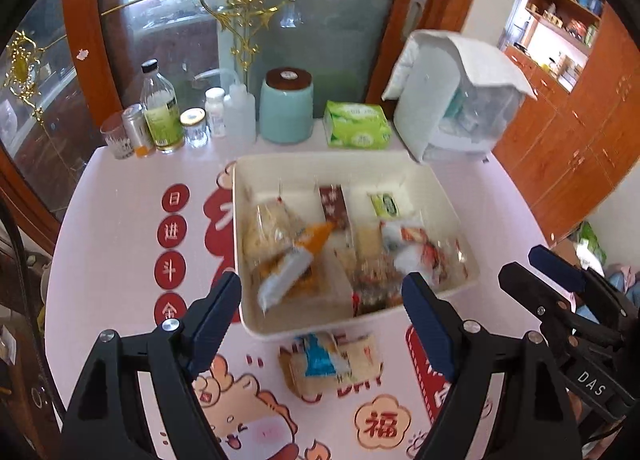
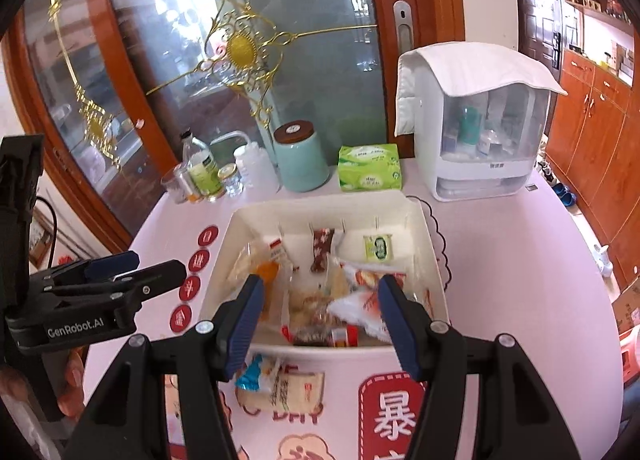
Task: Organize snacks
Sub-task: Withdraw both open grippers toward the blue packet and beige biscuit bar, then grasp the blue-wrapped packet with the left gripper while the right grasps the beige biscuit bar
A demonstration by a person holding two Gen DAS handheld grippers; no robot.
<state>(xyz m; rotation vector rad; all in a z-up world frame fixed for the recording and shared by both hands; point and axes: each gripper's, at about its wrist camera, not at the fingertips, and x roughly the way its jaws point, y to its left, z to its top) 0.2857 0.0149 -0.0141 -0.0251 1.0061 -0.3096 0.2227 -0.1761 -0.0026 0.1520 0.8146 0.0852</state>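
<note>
Snacks (image 2: pixel 320 292): wrapped, heaped in one cream tray (image 2: pixel 434 260) on pink table (image 2: pixel 520 280) | one pack (image 2: pixel 280 384) lies just outside | left gripper (image 1: pixel 320 324), right gripper (image 2: pixel 320 324): jaws apart, empty | labels: "GenRobot.AI", "DAS", 福 sticker (image 1: pixel 380 422)

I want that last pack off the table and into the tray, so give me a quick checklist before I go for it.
1. Left gripper empty, jaws open: ok.
2. Right gripper empty, jaws open: ok.
3. Loose pack lies alone on the table, in front of the tray: ok.
4. Nothing lies over the pack: ok.
5. Room in the tray: ok, bare floor shows near the green packet.
6. Which way the pack's seal faces: cannot tell, blurred.
</note>
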